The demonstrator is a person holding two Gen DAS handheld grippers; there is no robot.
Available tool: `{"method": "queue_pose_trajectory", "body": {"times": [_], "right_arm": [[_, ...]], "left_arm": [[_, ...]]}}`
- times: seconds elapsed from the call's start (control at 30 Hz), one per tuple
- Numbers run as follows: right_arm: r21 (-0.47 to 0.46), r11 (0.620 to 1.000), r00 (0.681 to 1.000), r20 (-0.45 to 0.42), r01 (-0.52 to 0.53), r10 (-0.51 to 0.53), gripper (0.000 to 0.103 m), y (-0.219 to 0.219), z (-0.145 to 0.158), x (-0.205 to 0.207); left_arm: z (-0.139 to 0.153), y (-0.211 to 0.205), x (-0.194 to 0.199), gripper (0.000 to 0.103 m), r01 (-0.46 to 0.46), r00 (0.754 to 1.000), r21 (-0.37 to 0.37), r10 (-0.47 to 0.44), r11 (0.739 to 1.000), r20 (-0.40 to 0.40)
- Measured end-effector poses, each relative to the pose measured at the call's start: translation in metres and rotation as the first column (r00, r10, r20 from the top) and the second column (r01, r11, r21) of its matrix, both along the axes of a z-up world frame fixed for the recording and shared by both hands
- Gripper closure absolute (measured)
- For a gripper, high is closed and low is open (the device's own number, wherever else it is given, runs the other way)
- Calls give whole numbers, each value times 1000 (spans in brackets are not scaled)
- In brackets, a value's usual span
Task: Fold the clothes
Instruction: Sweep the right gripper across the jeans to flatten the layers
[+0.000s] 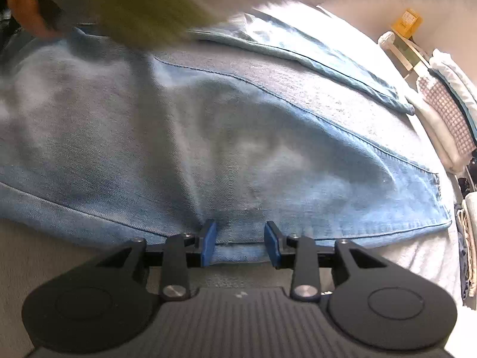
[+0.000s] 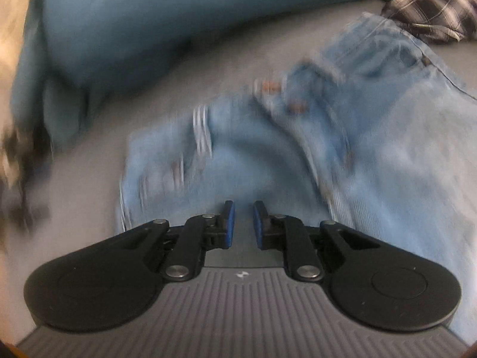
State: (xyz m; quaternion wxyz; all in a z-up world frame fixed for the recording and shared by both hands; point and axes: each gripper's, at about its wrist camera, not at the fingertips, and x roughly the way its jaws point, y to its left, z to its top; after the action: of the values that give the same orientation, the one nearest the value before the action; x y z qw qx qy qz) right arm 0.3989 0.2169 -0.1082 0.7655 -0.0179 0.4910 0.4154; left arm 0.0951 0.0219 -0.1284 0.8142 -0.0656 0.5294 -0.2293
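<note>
Light blue jeans (image 1: pixel 208 137) lie spread on a grey surface. In the left wrist view my left gripper (image 1: pixel 241 243) is open, its blue pads either side of the near edge of a jeans leg, with denim between them. In the right wrist view the jeans' waist end (image 2: pixel 298 137), with buttons and a ripped patch, lies blurred just ahead of my right gripper (image 2: pixel 242 223). The right gripper is open with a narrow gap and nothing between its pads.
A second jeans leg (image 1: pixel 298 50) stretches away at the back. Folded cloths and a checked fabric (image 1: pixel 447 113) are stacked at the right edge. A dark plaid shirt (image 2: pixel 429 9) lies at the top right. A teal garment (image 2: pixel 149 24) lies at the top left.
</note>
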Motion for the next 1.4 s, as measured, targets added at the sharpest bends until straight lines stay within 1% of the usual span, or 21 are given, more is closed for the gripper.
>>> {"method": "queue_pose_trajectory", "body": {"times": [0.1, 0.17, 0.23, 0.27, 0.33, 0.4, 0.47, 0.53, 0.6, 0.7, 0.73, 0.8, 0.9, 0.93, 0.97, 1.07, 1.13, 1.2, 1.23, 1.3, 1.4], "right_arm": [[117, 993, 999, 11, 28, -30, 88, -22, 39, 4], [184, 982, 998, 29, 44, -51, 88, -66, 73, -4], [226, 972, 998, 19, 55, -61, 87, -125, 105, -18], [210, 976, 998, 8, 52, -54, 86, -151, 114, -29], [115, 993, 1000, 1, 25, -26, 85, -197, 124, -61], [-32, 999, 1000, -26, -8, 7, 85, -224, 108, -98], [-134, 990, 998, -51, -34, 28, 84, -232, 78, -134], [-216, 975, 998, -7, -60, 59, 84, -229, 47, -162], [-276, 959, 996, 50, -58, 75, 84, -227, 19, -176], [-323, 945, 990, 111, -50, 90, 87, -252, -16, -192], [-327, 944, 986, 138, -40, 89, 87, -270, -15, -204], [-407, 913, 986, 151, -7, 75, 87, -306, -11, -224], [-558, 830, 987, 137, 6, 85, 87, -347, -8, -252], [-562, 827, 984, 155, 12, 91, 87, -347, -2, -256], [-543, 839, 977, 189, 21, 99, 86, -340, 5, -257], [-401, 916, 947, 287, -17, 144, 86, -290, 17, -254], [-334, 940, 941, 291, -69, 172, 85, -253, 8, -249], [-326, 941, 944, 274, -89, 184, 85, -246, -6, -251], [-334, 940, 951, 260, -75, 168, 85, -258, -12, -255], [-350, 937, 973, 217, -2, 83, 85, -309, -19, -270], [-392, 910, 987, 136, 137, -90, 84, -391, -16, -308]], "left_arm": [[0, 1, 2, 67, 3, 1000, -10, -3, 1000, -4], [-1, 1, 3, 67, 10, 1000, -12, -10, 1000, -5], [-2, -1, 4, 67, 10, 1000, -11, -10, 1000, -5], [-1, 0, 4, 67, 8, 1000, -11, -8, 1000, -2], [-2, -3, 4, 67, 1, 1000, -8, -1, 1000, 3], [-3, -8, 3, 67, -19, 1000, -3, 19, 1000, 3], [-4, -10, -2, 67, -49, 999, 5, 49, 999, 6], [-3, -14, -8, 67, -66, 998, 23, 66, 998, 16], [-1, -18, -11, 67, -62, 998, 44, 61, 997, 31], [5, -21, -15, 68, -59, 997, 71, 55, 996, 58], [8, -22, -17, 68, -60, 996, 78, 55, 995, 68], [19, -16, -19, 68, -70, 994, 75, 63, 995, 93], [33, -7, -17, 68, -84, 989, 105, 70, 991, 127], [35, -8, -14, 68, -88, 988, 124, 71, 988, 138], [37, -10, -10, 68, -93, 987, 152, 70, 984, 146], [33, -17, 2, 68, -102, 989, 246, 71, 964, 130], [22, -21, 9, 68, -84, 994, 311, 59, 947, 89], [15, -22, 8, 68, -63, 996, 341, 39, 938, 75], [13, -22, 7, 68, -54, 997, 352, 30, 935, 71], [13, -23, 6, 68, -49, 997, 357, 25, 933, 70], [14, -24, 6, 68, -47, 998, 366, 24, 929, 65]]}}
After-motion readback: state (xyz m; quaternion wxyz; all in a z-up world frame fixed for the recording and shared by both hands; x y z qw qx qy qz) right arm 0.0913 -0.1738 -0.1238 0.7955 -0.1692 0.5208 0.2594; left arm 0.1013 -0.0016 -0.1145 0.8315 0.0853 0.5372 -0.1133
